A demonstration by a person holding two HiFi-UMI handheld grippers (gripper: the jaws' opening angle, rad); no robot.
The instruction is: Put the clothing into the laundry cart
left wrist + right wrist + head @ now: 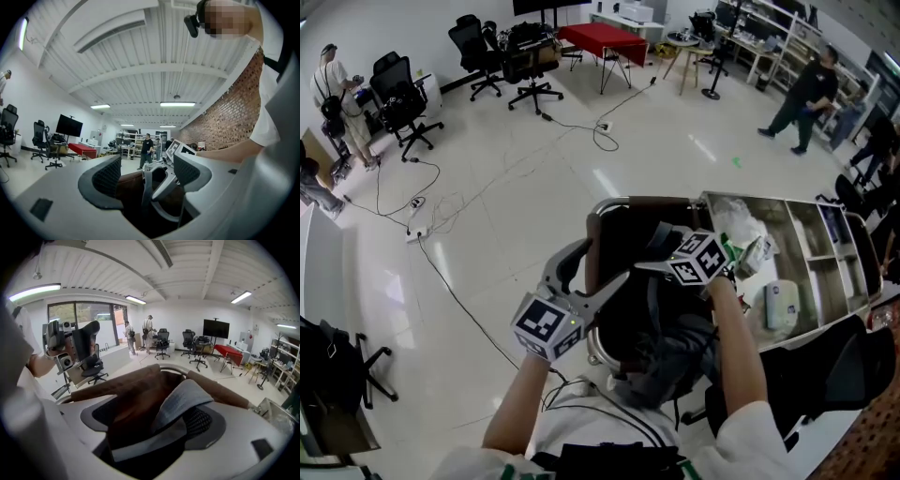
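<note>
The laundry cart (602, 217) is a dark brown bag on a metal frame, right below me in the head view. Dark grey clothing (675, 361) lies heaped at its near side. My left gripper (595, 272) hangs over the cart's left rim with its jaws apart and nothing pressed between them (147, 174). My right gripper (659, 253) is over the cart's middle, jaws wide. In the right gripper view a grey piece of cloth (183, 401) drapes loosely over one pad of the right gripper (150, 418), above the brown lining (133, 397); the pads do not squeeze it.
A wheeled shelf trolley (825, 281) with white bags and boxes stands just right of the cart. A black office chair (834, 375) is at the lower right. Cables (469, 202) run across the floor at left. Several people stand far off, one (804, 94) at the upper right.
</note>
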